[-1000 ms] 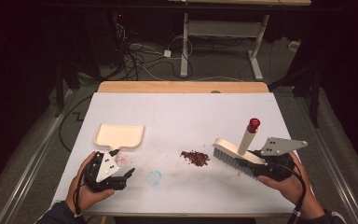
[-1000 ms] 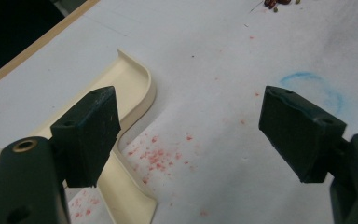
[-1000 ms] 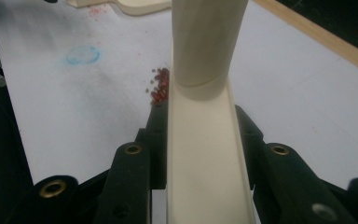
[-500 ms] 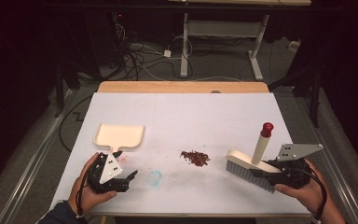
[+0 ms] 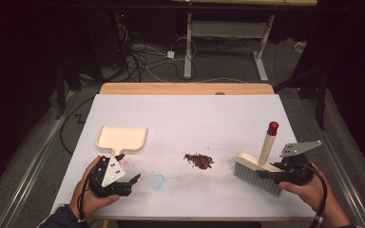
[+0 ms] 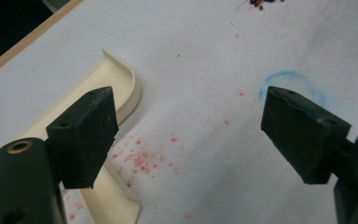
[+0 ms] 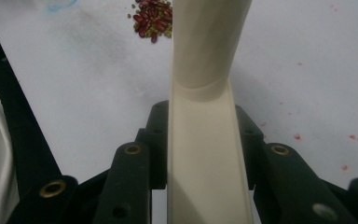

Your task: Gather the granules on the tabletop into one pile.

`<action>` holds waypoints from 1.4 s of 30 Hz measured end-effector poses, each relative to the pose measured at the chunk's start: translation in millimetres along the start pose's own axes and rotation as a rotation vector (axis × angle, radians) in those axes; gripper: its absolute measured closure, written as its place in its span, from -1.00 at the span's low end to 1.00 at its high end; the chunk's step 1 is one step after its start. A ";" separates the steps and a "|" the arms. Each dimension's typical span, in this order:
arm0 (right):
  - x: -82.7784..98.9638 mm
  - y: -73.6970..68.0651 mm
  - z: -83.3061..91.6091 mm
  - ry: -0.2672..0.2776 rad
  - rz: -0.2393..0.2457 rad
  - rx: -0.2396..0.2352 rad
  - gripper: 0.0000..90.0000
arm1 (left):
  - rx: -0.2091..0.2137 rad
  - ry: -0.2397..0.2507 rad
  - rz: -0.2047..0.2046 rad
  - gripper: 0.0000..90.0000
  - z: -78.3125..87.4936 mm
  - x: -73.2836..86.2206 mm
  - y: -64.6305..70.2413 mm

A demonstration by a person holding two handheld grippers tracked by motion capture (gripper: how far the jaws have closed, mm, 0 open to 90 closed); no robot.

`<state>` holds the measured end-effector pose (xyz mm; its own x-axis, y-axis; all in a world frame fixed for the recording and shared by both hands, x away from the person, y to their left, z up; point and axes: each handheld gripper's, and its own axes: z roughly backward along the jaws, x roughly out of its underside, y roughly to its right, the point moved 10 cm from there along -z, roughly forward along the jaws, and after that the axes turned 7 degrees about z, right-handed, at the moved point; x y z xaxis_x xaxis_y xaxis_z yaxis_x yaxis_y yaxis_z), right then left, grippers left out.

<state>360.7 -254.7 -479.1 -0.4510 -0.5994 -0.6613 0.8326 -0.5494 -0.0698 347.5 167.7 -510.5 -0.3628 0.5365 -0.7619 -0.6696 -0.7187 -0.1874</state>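
Note:
A cream hand brush (image 5: 255, 167) with grey bristles and a red-tipped handle stands at the right of the white table, and my right gripper (image 5: 276, 168) is shut on its cream back (image 7: 207, 154). A small pile of red-brown beans (image 5: 199, 160) (image 7: 153, 18) lies at the table's middle, left of the brush. A cream dustpan (image 5: 122, 138) (image 6: 116, 93) lies flat at the left. My left gripper (image 5: 132, 181) (image 6: 186, 135) sits just in front of the dustpan's handle, open, with nothing between its pads.
The white table (image 5: 190, 114) has a wooden strip along its far edge. A faint blue ring (image 5: 158, 180) (image 6: 289, 81) and red specks (image 6: 144, 156) mark the surface near my left gripper. Desk legs and cables (image 5: 142, 52) lie on the floor beyond.
My right gripper has carried the brush to the right and a little lower, away from the beans. The left gripper, dustpan and beans have not moved.

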 end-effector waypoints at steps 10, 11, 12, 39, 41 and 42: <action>-8.7 58.4 -29.7 -0.112 0.052 0.066 0.09 | 0.074 -0.022 -0.033 -0.58 -4.5 0.8 14.3; -8.7 58.4 -29.7 -0.112 0.052 0.066 0.09 | 0.075 -0.021 -0.045 -0.58 -4.6 0.4 15.4; -11.5 65.1 -33.9 -0.114 0.043 0.063 -0.01 | 0.079 -0.025 -0.048 -0.58 -5.0 0.8 16.4; -26.7 135.5 -88.0 -0.130 -0.272 0.394 0.25 | 0.119 -0.050 -0.039 -0.57 -7.4 6.6 20.0; -27.4 135.9 -88.9 -0.131 -0.253 0.395 0.25 | 0.119 -0.052 -0.042 -0.57 -7.4 6.8 20.4; -27.5 136.4 -88.9 -0.128 -0.253 0.389 0.25 | 0.119 -0.053 -0.043 -0.57 -7.5 6.8 20.6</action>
<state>515.3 -261.4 -536.7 -0.6800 -0.4725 -0.5606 0.5206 -0.8496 0.0846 336.1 153.3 -524.2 -0.3637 0.5903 -0.7206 -0.7561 -0.6389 -0.1418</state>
